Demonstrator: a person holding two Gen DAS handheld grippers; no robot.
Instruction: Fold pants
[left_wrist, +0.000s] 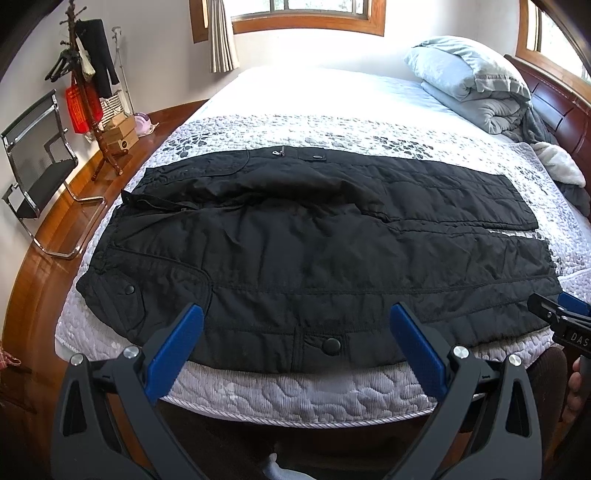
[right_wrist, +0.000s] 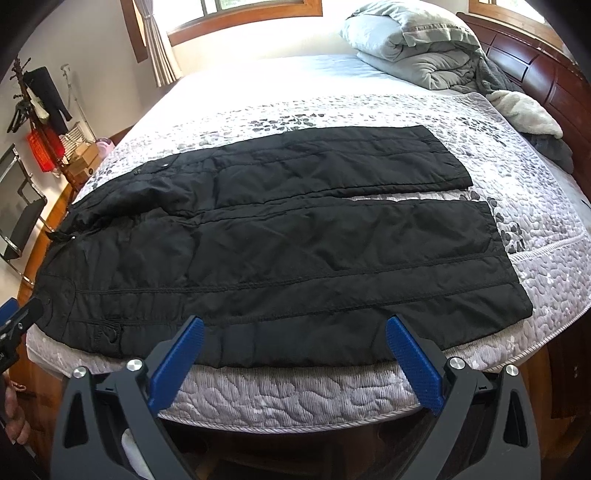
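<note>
From my left claw's camera, my right claw is cut off by the right edge; its jaw state cannot be told. From the right camera, my left claw is cut by the left edge likewise. The pants hide the quilt beneath. Boxes by the coat rack carry unreadable markings
</note>
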